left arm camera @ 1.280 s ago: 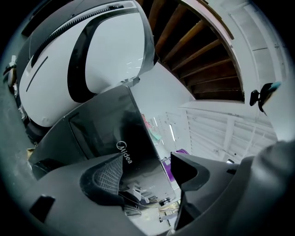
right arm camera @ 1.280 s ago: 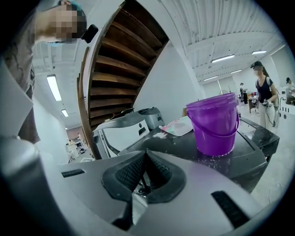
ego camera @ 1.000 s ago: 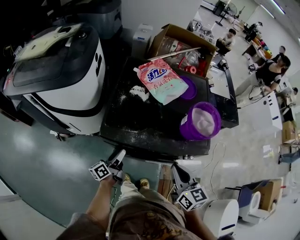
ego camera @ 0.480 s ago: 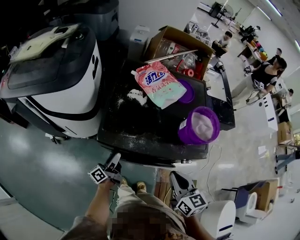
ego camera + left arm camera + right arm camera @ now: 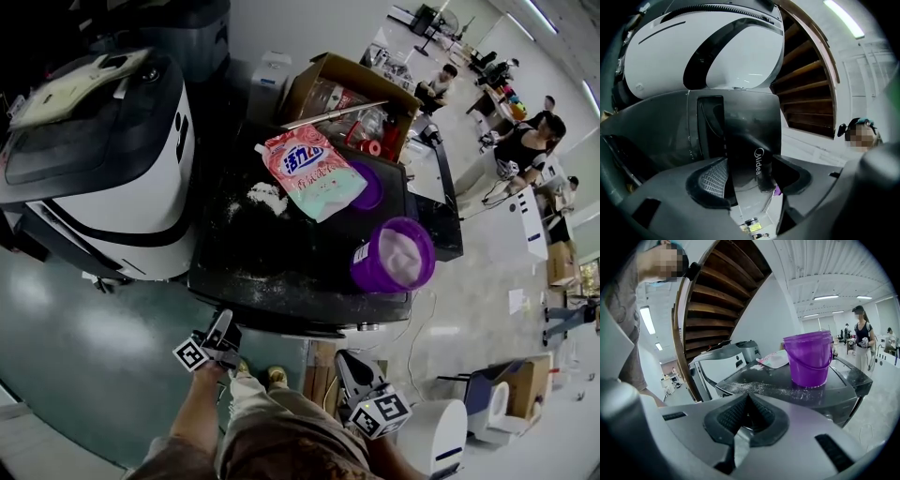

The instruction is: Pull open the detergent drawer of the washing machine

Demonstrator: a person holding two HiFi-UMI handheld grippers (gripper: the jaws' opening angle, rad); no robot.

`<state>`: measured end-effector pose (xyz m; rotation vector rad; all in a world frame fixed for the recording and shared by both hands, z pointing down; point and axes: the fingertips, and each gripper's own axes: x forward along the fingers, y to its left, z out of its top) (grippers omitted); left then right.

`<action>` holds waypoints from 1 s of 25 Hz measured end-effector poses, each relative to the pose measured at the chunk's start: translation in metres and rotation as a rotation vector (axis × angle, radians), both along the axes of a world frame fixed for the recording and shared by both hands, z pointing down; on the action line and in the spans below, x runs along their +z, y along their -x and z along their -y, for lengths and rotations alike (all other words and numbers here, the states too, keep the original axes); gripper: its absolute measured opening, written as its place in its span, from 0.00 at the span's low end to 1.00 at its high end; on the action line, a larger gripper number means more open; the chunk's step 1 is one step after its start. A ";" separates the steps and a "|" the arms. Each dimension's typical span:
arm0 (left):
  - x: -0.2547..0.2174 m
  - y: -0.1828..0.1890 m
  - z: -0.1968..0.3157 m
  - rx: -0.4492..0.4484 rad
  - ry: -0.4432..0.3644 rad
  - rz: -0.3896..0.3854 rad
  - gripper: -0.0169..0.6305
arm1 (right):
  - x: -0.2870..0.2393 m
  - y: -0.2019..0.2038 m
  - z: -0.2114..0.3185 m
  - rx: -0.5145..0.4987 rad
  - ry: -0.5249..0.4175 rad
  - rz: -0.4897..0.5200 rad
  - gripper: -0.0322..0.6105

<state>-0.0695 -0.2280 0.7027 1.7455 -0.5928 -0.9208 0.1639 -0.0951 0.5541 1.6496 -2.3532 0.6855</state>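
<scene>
A person stands at the front of a dark washing machine (image 5: 281,253), seen from above, with a tool in each hand.

The left tool (image 5: 222,328) sits at 7 o'clock in the head view. It touches or nearly touches the machine's front left corner and points toward 1 o'clock. The bare left forearm (image 5: 197,412) runs up to it from the bottom edge. In the left gripper view the tool is rolled sideways and angled a little upward. Its jaws stand wide apart and are closing. Between them is a glossy dark panel with a Midea logo, which seems to be the front of the detergent drawer (image 5: 754,140). The panel fills nearly the whole gap. I cannot tell if the pads press on it yet.

The right tool (image 5: 345,361) hangs at 5 o'clock, short of the machine's front edge, aimed toward 11 o'clock and tipped slightly down. Its jaws are together, with nothing between them.

On the machine's top, a purple bucket (image 5: 394,255) stands at the 3 o'clock side. A pink detergent pouch (image 5: 307,169) lies toward 12 o'clock, with spilled white powder (image 5: 267,197) just beside it at 9 o'clock. A white and black machine (image 5: 122,187) stands at the dark machine's 9 o'clock side. An open cardboard box (image 5: 352,94) is at 12 o'clock.
</scene>
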 end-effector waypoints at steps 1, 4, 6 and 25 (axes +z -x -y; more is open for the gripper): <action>-0.001 0.001 0.001 -0.009 -0.001 -0.018 0.49 | 0.000 0.000 0.000 0.002 0.001 -0.002 0.05; -0.001 0.001 0.002 -0.028 -0.003 -0.040 0.49 | 0.000 0.000 0.001 0.000 -0.001 -0.007 0.05; 0.001 0.002 0.002 -0.028 -0.003 -0.044 0.48 | 0.001 0.001 0.002 -0.013 -0.003 -0.017 0.05; 0.005 0.008 -0.016 -0.057 0.026 -0.065 0.36 | 0.003 0.011 -0.001 -0.068 0.009 -0.026 0.05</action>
